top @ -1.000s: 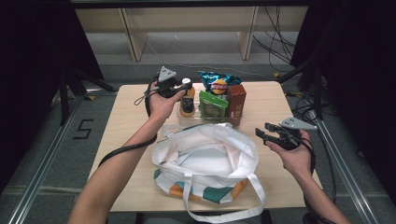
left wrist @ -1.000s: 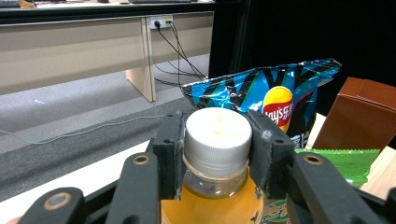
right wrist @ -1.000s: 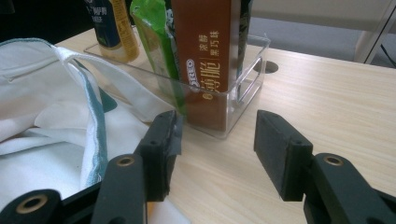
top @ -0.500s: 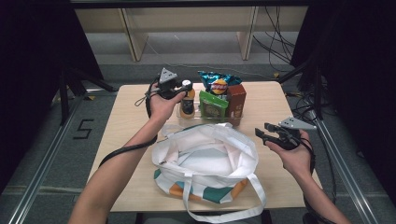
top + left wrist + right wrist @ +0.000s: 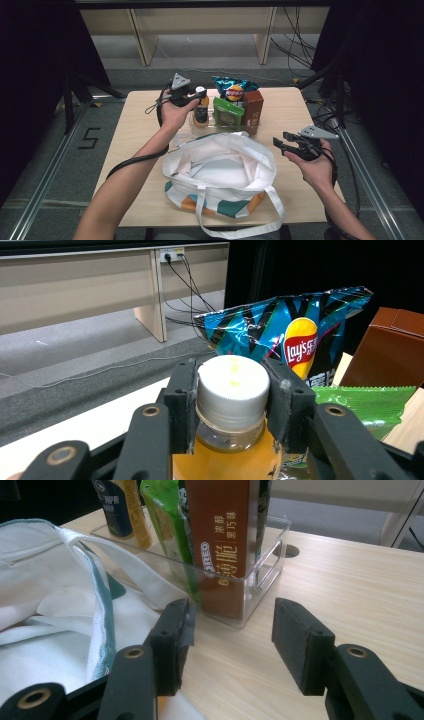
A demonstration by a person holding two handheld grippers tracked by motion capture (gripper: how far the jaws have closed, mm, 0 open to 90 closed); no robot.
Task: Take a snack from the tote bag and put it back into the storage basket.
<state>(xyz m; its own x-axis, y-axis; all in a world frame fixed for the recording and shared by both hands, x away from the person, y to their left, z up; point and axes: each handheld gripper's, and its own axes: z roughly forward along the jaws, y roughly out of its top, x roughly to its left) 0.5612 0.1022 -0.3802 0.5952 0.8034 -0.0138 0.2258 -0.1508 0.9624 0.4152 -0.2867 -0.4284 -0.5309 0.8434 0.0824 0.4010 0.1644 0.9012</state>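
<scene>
At the left of the high view, the left tool (image 5: 192,97) is held over the far edge of the wooden surface (image 5: 135,135), at the left end of a clear plastic bin (image 5: 212,120). Its jaws are clamped on the white cap of a bottle of orange drink (image 5: 201,107) that stands upright in that end of the bin. In the left gripper view the two pads press against both sides of the bottle's cap (image 5: 232,387), with the orange liquid visible below the neck.

Next along in the bin stands a green snack packet (image 5: 227,111), upright, just beside the bottle. Behind it leans a blue bag of Lay's chips (image 5: 234,90), its top standing above the other things. At the right end of the bin stands a brown Oreo box (image 5: 253,110), upright, against the bin's end wall.

In front of the bin, near the middle of the surface, lies a white tote bag (image 5: 220,170) with green and orange panels, its mouth wide and its straps loose; its far edge touches the bin.

At the right, the right tool (image 5: 281,140) is held above the surface just beside the bag, its jaws standing apart with nothing between them. In the right gripper view they point toward the bin's right end and the Oreo box (image 5: 220,540), not touching either.
</scene>
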